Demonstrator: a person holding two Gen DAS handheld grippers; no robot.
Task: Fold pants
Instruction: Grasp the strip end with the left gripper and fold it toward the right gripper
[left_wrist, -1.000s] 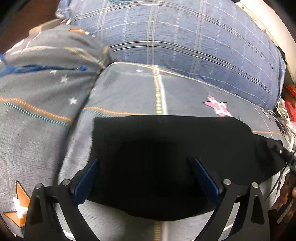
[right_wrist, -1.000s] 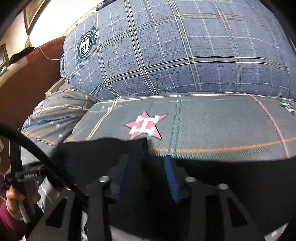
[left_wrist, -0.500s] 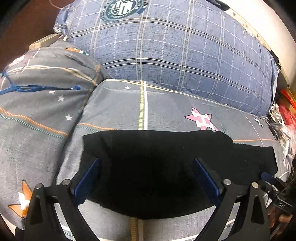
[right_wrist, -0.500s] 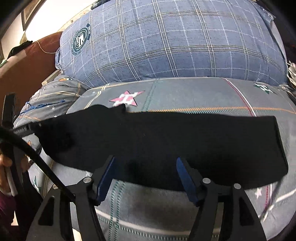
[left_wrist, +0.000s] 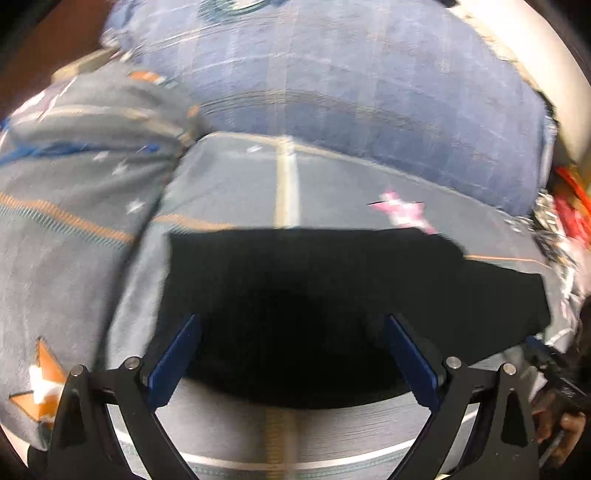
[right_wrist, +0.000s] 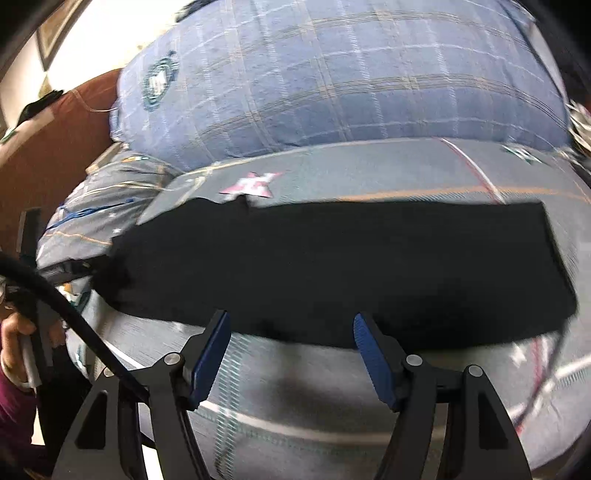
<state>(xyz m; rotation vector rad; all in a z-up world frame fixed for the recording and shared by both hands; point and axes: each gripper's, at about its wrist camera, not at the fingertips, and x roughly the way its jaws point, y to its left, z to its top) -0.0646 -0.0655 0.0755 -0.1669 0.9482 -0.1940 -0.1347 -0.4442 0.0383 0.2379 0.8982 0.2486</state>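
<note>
Both your left gripper (left_wrist: 291, 350) and right gripper (right_wrist: 290, 339) are spread, empty; pinch the black pants (right_wrist: 332, 266) at their near edge, corners square, before folding across the grey star-print cushion (right_wrist: 369, 170).

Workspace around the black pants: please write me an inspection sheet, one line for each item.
Surface: grey patterned quilt, pink star print.
Job's things: black pants lie flat in a long folded strip.
Clutter: red and patterned items at the right edge, blurred.
Grippers: left tongs open, empty; right tongs open, empty.
Cables: black cable beside the right tongs.
Surroundings: blue plaid pillow, brown headboard.
</note>
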